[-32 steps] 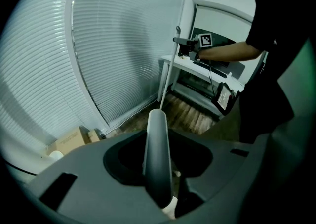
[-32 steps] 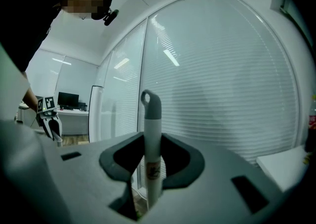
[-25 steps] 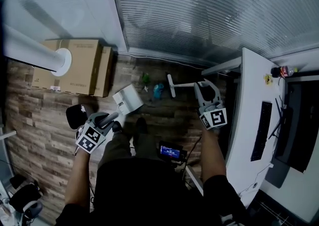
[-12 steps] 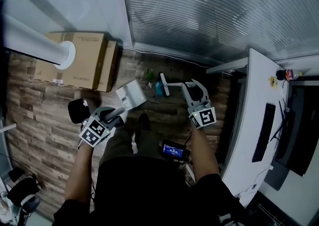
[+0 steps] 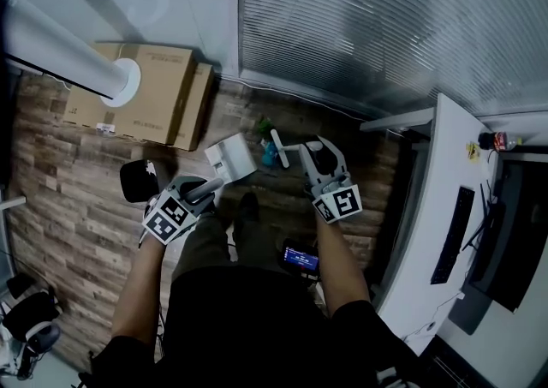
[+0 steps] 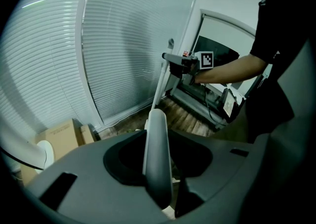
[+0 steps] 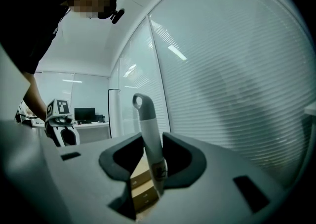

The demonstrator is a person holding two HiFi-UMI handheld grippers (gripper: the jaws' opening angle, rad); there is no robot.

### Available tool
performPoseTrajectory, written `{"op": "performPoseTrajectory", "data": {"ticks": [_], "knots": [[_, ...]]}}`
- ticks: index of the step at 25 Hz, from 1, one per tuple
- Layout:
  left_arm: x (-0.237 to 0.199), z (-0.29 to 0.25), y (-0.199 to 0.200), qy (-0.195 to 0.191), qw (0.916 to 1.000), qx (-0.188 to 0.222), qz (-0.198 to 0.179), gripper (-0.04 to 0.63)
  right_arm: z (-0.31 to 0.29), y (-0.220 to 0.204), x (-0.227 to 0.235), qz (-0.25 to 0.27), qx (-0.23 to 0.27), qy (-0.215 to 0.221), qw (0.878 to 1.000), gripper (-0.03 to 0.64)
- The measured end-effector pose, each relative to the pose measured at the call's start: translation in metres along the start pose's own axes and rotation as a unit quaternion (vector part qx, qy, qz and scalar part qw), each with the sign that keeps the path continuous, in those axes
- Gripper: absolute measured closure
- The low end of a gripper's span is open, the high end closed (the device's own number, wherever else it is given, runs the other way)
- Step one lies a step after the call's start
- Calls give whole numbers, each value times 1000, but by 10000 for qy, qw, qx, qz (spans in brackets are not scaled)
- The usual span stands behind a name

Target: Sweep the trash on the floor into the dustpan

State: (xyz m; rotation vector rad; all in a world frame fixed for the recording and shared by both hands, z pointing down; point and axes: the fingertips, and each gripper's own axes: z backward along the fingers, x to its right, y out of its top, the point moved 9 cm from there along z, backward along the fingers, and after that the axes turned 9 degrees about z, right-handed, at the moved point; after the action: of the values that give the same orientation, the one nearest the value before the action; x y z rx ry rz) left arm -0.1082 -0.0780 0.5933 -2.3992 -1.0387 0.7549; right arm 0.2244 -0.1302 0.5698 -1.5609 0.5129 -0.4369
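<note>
"Cardboard boxes?"
"Two, by the wall. One white dustpan on the floor, with two trash scraps beside it."
"Grippers?"
"Left gripper clamps the dustpan handle. Right gripper clamps the broom handle."

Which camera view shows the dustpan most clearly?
The head view: it shows the whole white dustpan from above, near the trash. The left gripper view shows only its handle, held between the jaws of the left gripper. The right gripper view shows none of it, only the broom handle.
</note>
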Motion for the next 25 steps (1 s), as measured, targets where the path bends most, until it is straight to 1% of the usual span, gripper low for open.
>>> {"op": "performPoseTrajectory", "data": {"ticks": [7,11,15,21,25], "knots": [[0,4,-5,-34,10000,28,71,472,-18,1,-29,-305,143,262,9991,503],[0,4,-7,-57,9999,70,120,472,-28,2,-47,-561,239,399,9973,500],[0,3,-6,-84,9998,100,142,472,-34,4,-57,-760,298,518,9953,499],[0,3,-6,-62,9998,106,158,472,-30,8,-48,-836,341,557,9944,499],[-2,4,-7,-42,9998,116,182,472,-19,14,-31,-879,370,377,9947,499]]}}
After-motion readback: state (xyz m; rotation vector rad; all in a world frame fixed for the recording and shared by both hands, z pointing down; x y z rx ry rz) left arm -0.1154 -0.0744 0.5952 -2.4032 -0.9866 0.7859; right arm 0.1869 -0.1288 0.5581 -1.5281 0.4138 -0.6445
